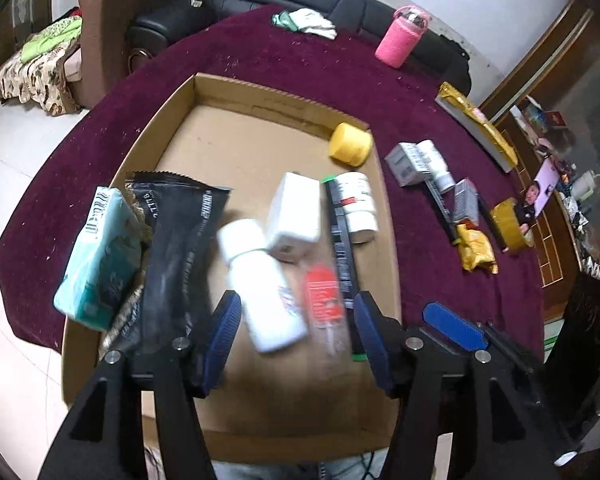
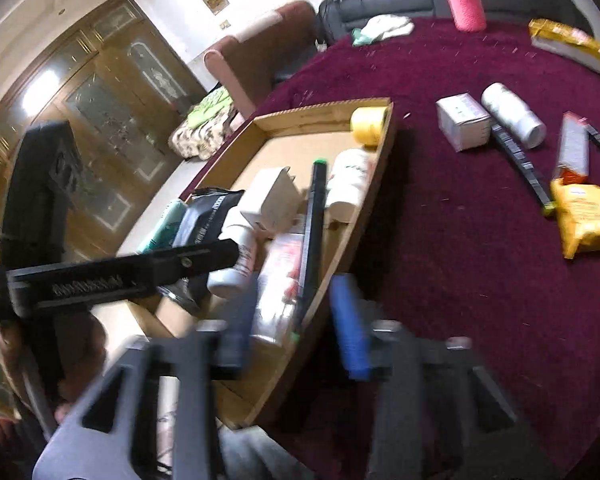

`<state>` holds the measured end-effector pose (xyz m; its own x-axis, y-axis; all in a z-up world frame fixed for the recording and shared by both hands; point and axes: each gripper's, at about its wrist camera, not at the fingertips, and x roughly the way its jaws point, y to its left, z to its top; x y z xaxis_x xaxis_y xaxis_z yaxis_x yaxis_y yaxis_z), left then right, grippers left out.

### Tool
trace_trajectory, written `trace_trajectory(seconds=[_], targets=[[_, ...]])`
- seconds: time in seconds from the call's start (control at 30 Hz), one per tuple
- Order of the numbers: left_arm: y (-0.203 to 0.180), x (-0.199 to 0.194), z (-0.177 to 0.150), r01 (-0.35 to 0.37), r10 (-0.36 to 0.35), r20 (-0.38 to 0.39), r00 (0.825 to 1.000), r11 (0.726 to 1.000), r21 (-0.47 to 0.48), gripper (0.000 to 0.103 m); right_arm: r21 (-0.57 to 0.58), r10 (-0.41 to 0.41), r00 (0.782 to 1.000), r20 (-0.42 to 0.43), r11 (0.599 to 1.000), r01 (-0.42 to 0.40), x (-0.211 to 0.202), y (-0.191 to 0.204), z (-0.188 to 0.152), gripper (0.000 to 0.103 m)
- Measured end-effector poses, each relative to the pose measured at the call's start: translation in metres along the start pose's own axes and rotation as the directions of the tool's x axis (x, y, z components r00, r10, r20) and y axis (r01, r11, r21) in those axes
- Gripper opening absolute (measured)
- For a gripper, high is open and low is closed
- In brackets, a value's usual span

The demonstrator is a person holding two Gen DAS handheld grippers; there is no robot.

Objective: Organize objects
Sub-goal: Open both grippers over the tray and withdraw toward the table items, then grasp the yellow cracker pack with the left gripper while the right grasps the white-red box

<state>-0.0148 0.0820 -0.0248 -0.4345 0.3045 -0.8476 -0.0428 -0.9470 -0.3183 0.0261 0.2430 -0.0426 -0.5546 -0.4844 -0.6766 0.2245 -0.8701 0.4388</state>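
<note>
A shallow cardboard tray (image 1: 260, 92) (image 2: 364, 208) sits on the maroon table cloth. In it lie a white bottle (image 1: 260, 288), a red-labelled clear tube (image 1: 324, 300), a white box (image 1: 296, 212), a black strip (image 1: 340, 240), a white jar (image 1: 358, 204), a yellow roll (image 1: 350, 144), a black pouch (image 1: 176, 248) and a teal tissue pack (image 1: 100, 256). My left gripper (image 1: 296, 336) is open above the bottle and tube, holding nothing. My right gripper (image 2: 296, 320) is open and blurred over the tray's near right corner, above the tube (image 2: 280, 280). Its blue pad (image 1: 456, 326) shows in the left wrist view.
On the cloth right of the tray lie a grey box (image 2: 464, 120), a white bottle (image 2: 512, 114), a black strip (image 2: 520, 168), a yellow snack packet (image 2: 588, 220), a red-ended box (image 2: 572, 148) and a long yellow pack (image 2: 572, 44). A pink bottle (image 1: 400, 36) and white gloves (image 1: 312, 20) are at the far edge.
</note>
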Motion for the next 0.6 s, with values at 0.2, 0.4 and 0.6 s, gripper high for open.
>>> trace_trajectory(seconds=[0.2,0.4,0.6], targets=[[-0.032,-0.012,-0.007,0.023,-0.025,0.032,0.999,0.998,0.06,0.063,0.019,-0.005,0.999,0.033,1.0,0.004,-0.027,-0.019,-0.018,0.051],[-0.067,-0.004,-0.017,0.042,-0.043,0.008,0.999,0.991,0.127,0.064,0.05,-0.056,0.998,0.041,0.997,0.054,-0.045,-0.052,-0.027,0.051],[-0.087,0.014,-0.022,0.046,-0.042,-0.034,0.999,0.988,0.149,0.064,0.096,-0.1,0.994,0.034,0.991,0.096,-0.055,-0.087,-0.027,0.051]])
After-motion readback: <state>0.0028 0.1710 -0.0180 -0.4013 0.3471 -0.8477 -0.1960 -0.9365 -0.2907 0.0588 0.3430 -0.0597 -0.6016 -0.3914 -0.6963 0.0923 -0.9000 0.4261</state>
